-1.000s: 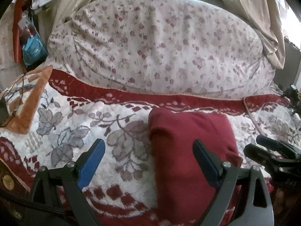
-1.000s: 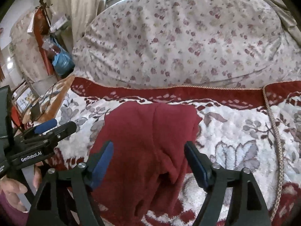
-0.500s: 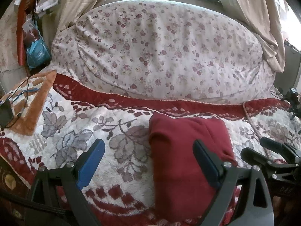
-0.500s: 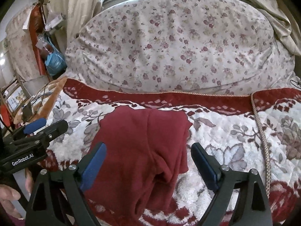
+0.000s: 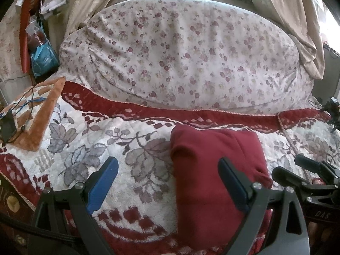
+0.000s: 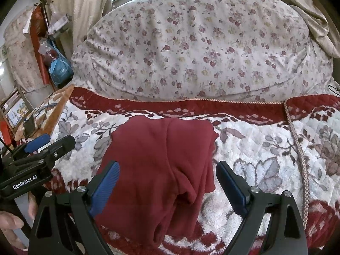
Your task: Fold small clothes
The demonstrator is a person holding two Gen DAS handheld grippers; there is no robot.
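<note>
Bed by a curtained window, spread with a plush white-and-red floral blanket. On it, near the front edge, a small dark-red knit garment, already doubled lengthwise into a narrow panel, a seam ridge down the middle and a loose rumpled flap along the right edge toward the near end. Judged partway folded: lengthwise fold done, crosswise fold and smoothing of that flap apparently left. Straddling the near end of the garment, the right gripper, blue pads spread wide, grasping nothing. Just to the left, over the blanket with one finger above the garment's left part, the left gripper, likewise spread and empty. Behind, a big floral-print white cushion against the window; at far left, an orange-bordered cloth with a dark device and cables.
</note>
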